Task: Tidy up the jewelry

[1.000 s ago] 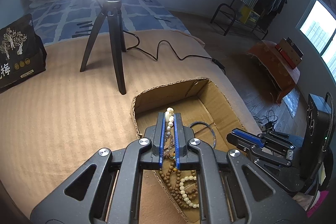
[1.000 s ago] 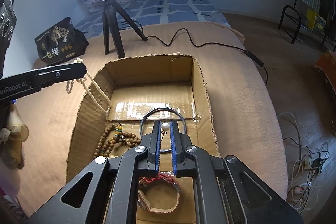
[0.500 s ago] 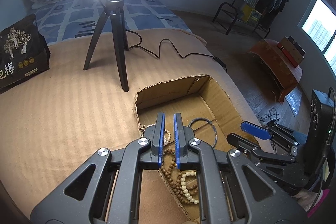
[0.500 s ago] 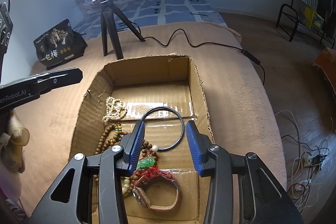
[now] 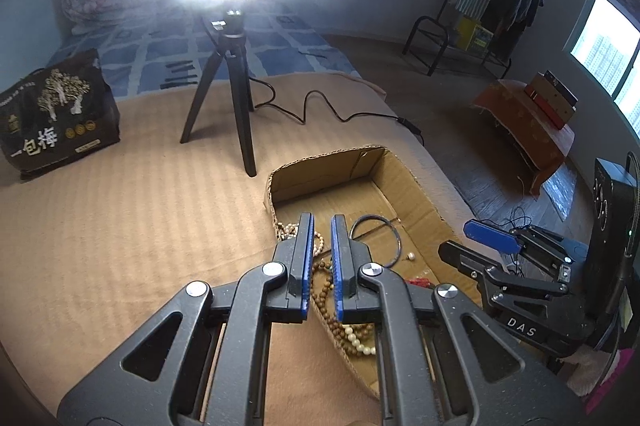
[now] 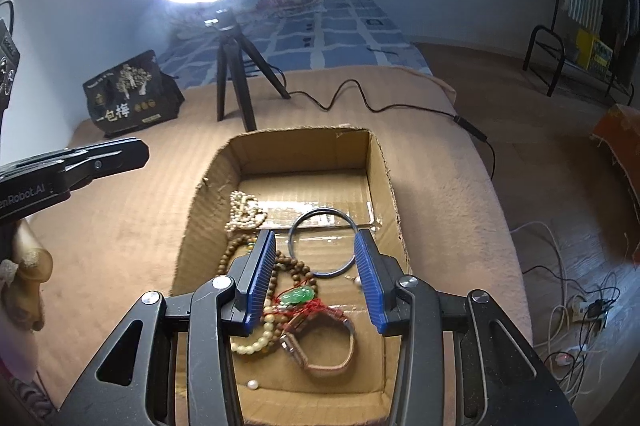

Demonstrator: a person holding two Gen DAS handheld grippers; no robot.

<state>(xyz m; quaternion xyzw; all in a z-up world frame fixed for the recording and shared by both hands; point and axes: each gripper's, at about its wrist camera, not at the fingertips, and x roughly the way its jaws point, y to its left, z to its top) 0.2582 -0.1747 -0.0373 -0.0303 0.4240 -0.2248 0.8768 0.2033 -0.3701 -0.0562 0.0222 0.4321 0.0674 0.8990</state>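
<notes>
Now the right gripper (image 6: 316, 280) hangs wide open above the cardboard box (image 6: 380, 182), gripping nothing. Inside it lie a dark bangle (image 6: 323, 244) in the middle, a pale bead strand (image 6: 242, 212) far left, brown wooden beads (image 6: 296, 272), a green pendant (image 6: 297, 295) on red cord and a leather-strap watch (image 6: 320, 350) near. Over at the box's left wall, the left gripper (image 5: 321, 226) shows a narrow gap, empty. Beyond stands the ring-light tripod (image 6: 232, 82).

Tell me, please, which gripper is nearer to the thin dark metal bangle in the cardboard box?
Right. The right gripper hangs open directly over the thin dark metal bangle in the cardboard box; the left gripper sits over the box's left wall, beside it.
</notes>
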